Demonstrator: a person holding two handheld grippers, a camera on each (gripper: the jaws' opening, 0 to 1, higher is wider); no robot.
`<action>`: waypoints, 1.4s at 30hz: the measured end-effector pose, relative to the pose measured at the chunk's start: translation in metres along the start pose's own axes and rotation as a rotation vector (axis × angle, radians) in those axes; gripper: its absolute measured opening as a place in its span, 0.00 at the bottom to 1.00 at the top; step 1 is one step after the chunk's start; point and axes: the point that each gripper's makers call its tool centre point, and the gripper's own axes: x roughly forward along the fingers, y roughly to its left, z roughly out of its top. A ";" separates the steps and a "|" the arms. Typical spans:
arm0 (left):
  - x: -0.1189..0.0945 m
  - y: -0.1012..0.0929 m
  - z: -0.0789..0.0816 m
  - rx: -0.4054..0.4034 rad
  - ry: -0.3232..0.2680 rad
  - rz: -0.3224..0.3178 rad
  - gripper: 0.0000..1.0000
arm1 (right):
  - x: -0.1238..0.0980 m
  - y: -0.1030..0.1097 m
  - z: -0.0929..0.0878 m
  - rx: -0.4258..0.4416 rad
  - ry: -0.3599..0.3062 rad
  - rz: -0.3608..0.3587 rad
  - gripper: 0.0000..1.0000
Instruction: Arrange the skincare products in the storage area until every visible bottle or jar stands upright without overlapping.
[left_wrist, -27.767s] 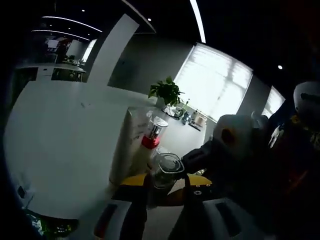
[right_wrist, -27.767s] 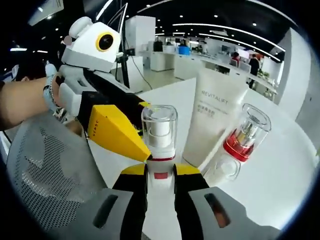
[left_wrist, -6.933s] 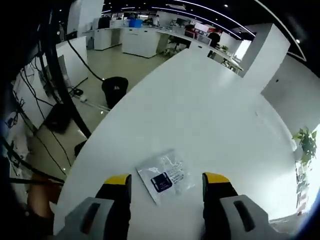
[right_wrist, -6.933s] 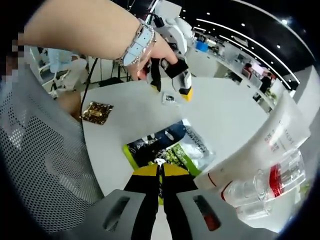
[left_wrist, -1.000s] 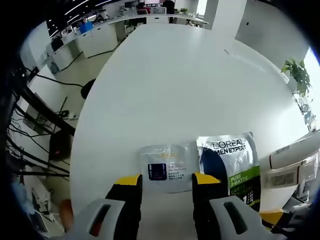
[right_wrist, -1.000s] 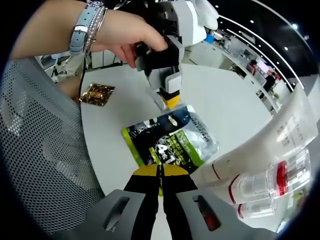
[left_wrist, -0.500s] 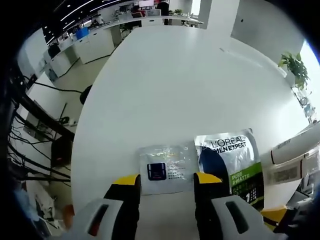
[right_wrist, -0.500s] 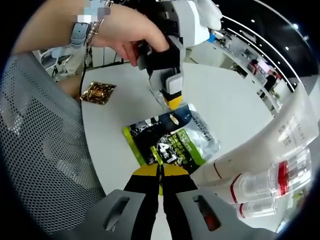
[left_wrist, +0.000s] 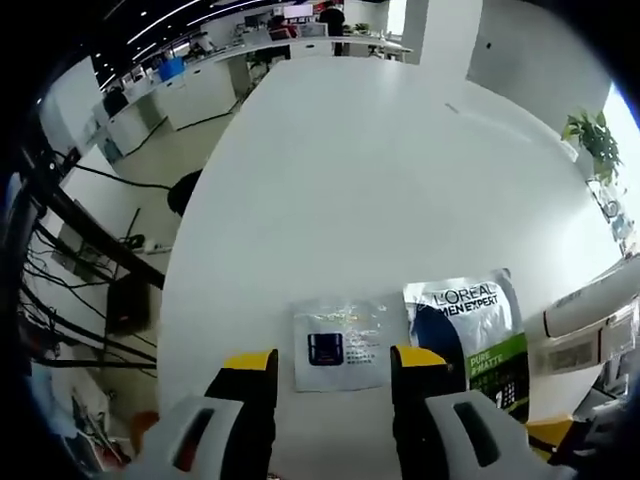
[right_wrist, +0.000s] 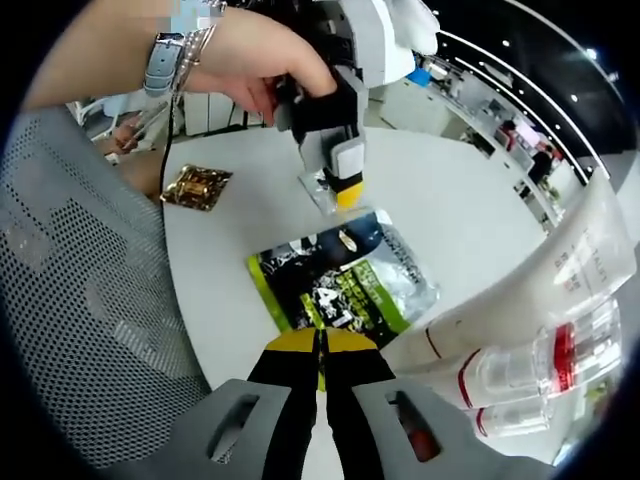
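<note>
My left gripper (left_wrist: 334, 360) stands open low over the white table (left_wrist: 330, 160), its yellow tips on either side of a small clear sachet (left_wrist: 340, 344) with a dark blue square. Right of it lies a black and green L'Oreal sachet (left_wrist: 476, 327). In the right gripper view a hand holds that left gripper (right_wrist: 346, 188) over the small sachet (right_wrist: 318, 187). My right gripper (right_wrist: 322, 340) is shut, with its tips over the near corner of the green sachet (right_wrist: 345, 285). A white tube (right_wrist: 540, 280) and two clear bottles with red bands (right_wrist: 530, 372) lie on their sides at the right.
A gold sachet (right_wrist: 197, 185) lies near the table's left edge. A grey mesh chair (right_wrist: 80, 320) stands close on the left. In the left gripper view the floor with cables (left_wrist: 90, 290) lies beyond the table's rim, and a plant (left_wrist: 595, 135) stands far right.
My left gripper has shifted a little, so the small sachet now lies more squarely between its tips. The right gripper and the green sachet have stayed put.
</note>
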 end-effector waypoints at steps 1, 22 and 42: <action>-0.003 0.001 0.002 -0.002 -0.005 -0.003 0.47 | 0.000 0.001 0.000 -0.002 0.000 0.002 0.00; -0.073 0.010 -0.024 0.098 -0.107 -0.264 0.51 | 0.002 0.012 -0.001 -0.001 0.005 0.049 0.01; -0.046 0.040 -0.120 0.427 0.143 -0.200 0.64 | 0.004 0.016 -0.008 -0.007 0.034 0.061 0.01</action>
